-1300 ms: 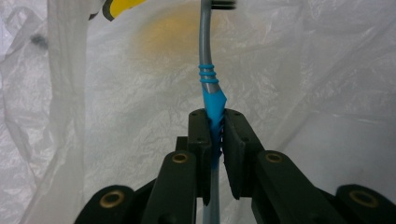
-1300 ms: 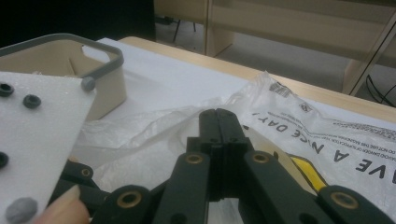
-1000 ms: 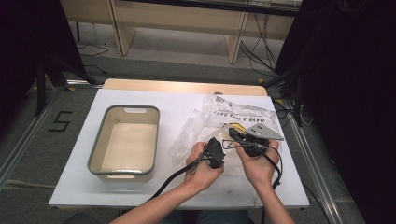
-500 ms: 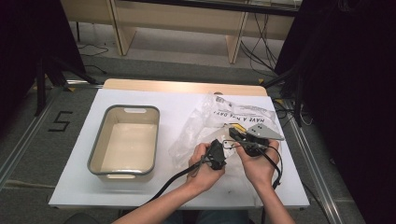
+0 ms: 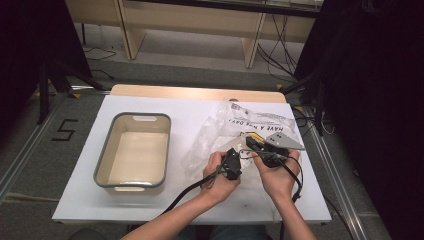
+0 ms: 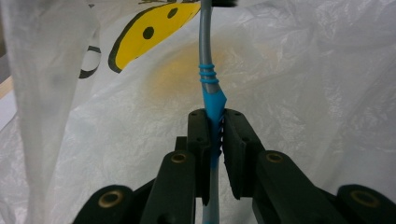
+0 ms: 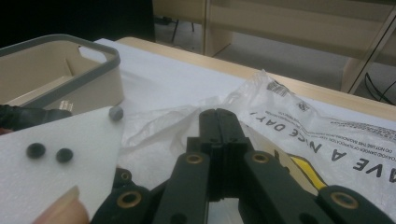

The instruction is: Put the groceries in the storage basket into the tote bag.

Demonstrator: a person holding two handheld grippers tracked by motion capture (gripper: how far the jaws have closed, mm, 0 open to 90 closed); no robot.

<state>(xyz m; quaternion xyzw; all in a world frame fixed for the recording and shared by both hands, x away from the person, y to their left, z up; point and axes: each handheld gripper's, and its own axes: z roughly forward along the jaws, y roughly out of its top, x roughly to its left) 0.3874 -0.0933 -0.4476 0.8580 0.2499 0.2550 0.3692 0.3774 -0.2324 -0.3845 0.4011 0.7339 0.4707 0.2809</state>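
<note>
In the left gripper view, the left gripper has its jaws nearly closed on a thin grey cable with a blue ribbed sleeve, which runs up the middle of the frame in front of a clear plastic bag printed with a yellow smiley. In the right gripper view, the right gripper is fully closed with nothing visible between its jaws, low centre, over the bag. In the high view both grippers sit just right of centre on the white table, with a beige bin at the left.
</note>
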